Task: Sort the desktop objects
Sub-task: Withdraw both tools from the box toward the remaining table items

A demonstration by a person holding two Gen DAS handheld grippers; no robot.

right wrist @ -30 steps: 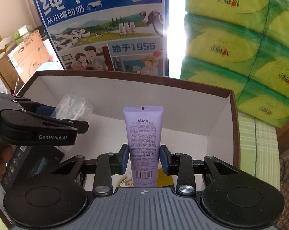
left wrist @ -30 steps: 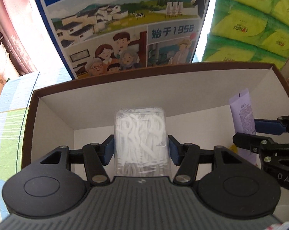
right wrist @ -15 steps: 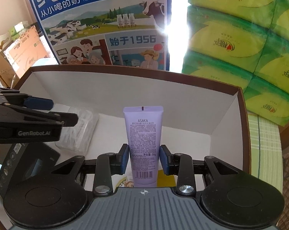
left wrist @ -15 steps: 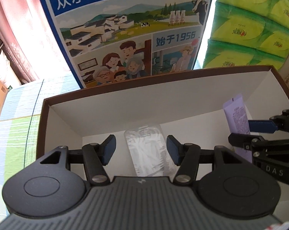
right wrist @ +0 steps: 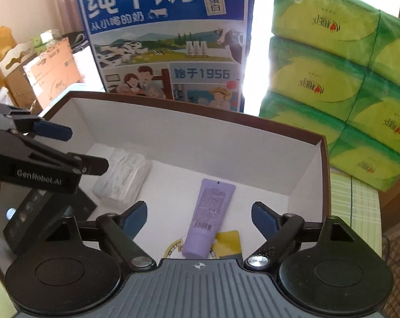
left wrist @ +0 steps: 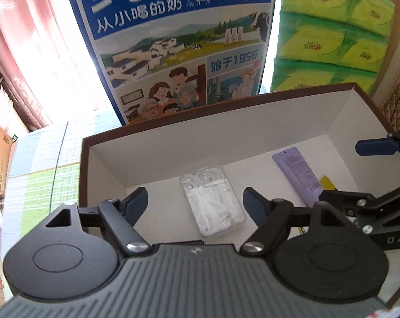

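A clear plastic case of white floss picks (left wrist: 212, 201) lies flat on the floor of a brown-rimmed white box (left wrist: 173, 143). My left gripper (left wrist: 196, 206) hangs open above it, touching nothing. A purple tube (right wrist: 209, 216) lies on the box floor to the right of the case, its cap end over a yellow card (right wrist: 228, 241). Open and empty, my right gripper (right wrist: 199, 218) is above the tube. The tube (left wrist: 299, 175) and the right gripper's fingers (left wrist: 374, 148) also show in the left wrist view. The floss case (right wrist: 123, 176) and the box (right wrist: 200, 137) show in the right wrist view.
A tall blue milk carton (left wrist: 178, 47) stands just behind the box. Green tissue packs (right wrist: 340, 90) are stacked at the back right. Cardboard boxes (right wrist: 46, 71) sit at the far left, and a checked cloth (left wrist: 41, 180) covers the table around the box.
Both grippers opened and rose. The floss case left the left gripper first and lies in the box; the purple tube then dropped from the right gripper and lies flat.
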